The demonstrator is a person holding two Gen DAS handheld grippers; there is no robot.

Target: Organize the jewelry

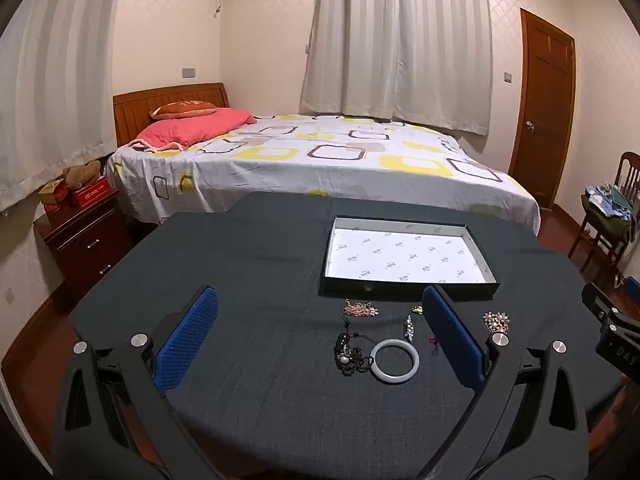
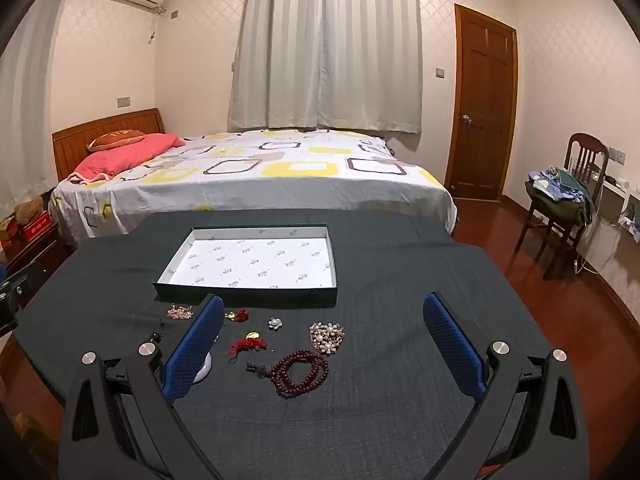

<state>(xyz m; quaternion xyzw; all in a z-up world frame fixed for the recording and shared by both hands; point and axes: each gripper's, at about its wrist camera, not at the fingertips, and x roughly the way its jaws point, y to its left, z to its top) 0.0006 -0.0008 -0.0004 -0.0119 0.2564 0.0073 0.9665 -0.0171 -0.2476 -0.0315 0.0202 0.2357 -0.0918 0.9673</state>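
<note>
Jewelry lies loose on a dark cloth-covered table in front of a shallow box with a white lining. My left gripper hovers open above a white bangle, a dark beaded cord, a small gold-pink chain and a pearl brooch. My right gripper is open too, held over a dark red bead bracelet, a pearl brooch, a red tassel charm and a small flower pin. Neither gripper holds anything.
Behind the table stands a bed with a pink pillow. A wooden nightstand is at the left, a chair piled with clothes at the right, and a wooden door beyond. The right gripper's body shows at the left view's right edge.
</note>
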